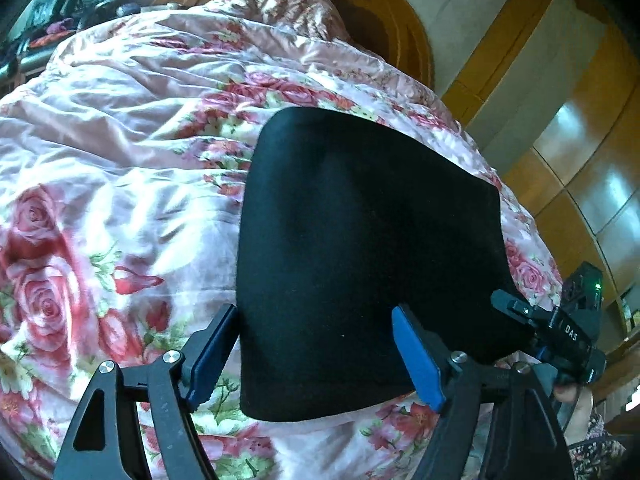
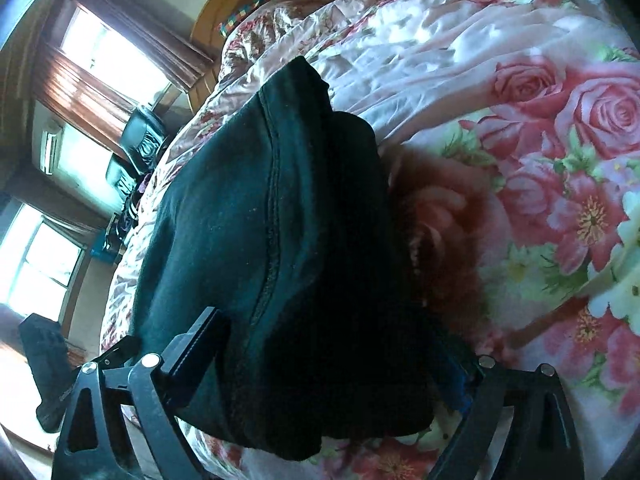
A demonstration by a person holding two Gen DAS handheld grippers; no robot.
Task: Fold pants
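Black pants (image 1: 368,256) lie folded into a flat slab on a pink floral bedspread (image 1: 120,152). My left gripper (image 1: 316,352) is open, its blue-padded fingers straddling the near left edge of the pants without pinching them. The right gripper shows at the pants' right corner in the left wrist view (image 1: 560,336). In the right wrist view the pants (image 2: 260,220) fill the middle, a seam running along them. My right gripper (image 2: 332,368) is open wide, its fingers on either side of the near end of the pants. The right finger is mostly hidden by cloth.
The bedspread (image 2: 540,160) covers the whole bed. A curved wooden headboard (image 1: 400,20) stands at the far end. Wooden wardrobe doors (image 1: 580,160) run along the right. Windows with curtains (image 2: 100,60) and dark clutter (image 2: 136,148) lie beyond the bed's left side.
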